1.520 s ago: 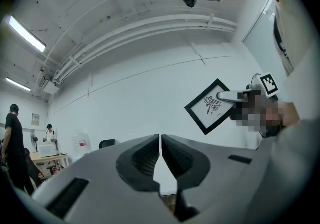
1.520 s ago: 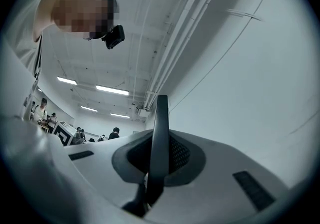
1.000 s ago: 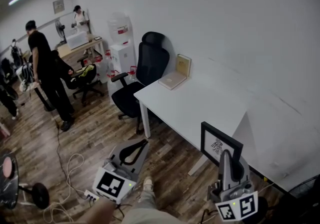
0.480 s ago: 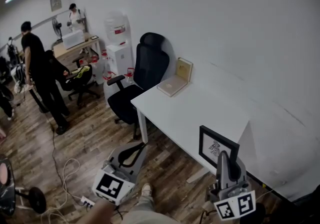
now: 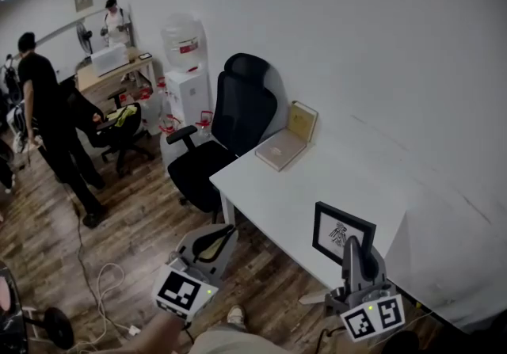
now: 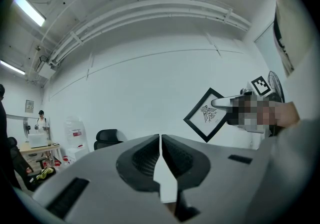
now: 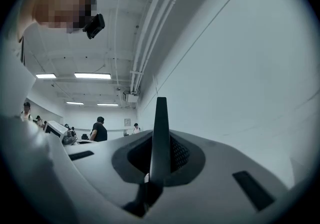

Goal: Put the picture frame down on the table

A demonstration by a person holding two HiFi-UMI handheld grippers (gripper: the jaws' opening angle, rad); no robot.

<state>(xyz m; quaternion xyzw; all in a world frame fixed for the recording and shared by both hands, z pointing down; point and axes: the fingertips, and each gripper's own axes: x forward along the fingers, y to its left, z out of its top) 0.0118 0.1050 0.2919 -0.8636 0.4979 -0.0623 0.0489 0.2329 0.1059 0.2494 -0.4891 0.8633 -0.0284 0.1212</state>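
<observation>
At the lower right of the head view, the frame (image 5: 342, 232) is held upright, clamped between the 2 jaws of the right gripper (image 5: 349, 246), over the near edge of the table (image 5: 277, 190). At lower centre, the left gripper (image 5: 224, 232) is seen closed on nothing. Beyond, a chair (image 5: 238, 111) is set at the table's far end.

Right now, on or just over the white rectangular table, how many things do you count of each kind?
Black-framed picture, held upright in the right gripper: 1
Tan rectangular books: 2, a flat one and an upright one
Total: 3
</observation>
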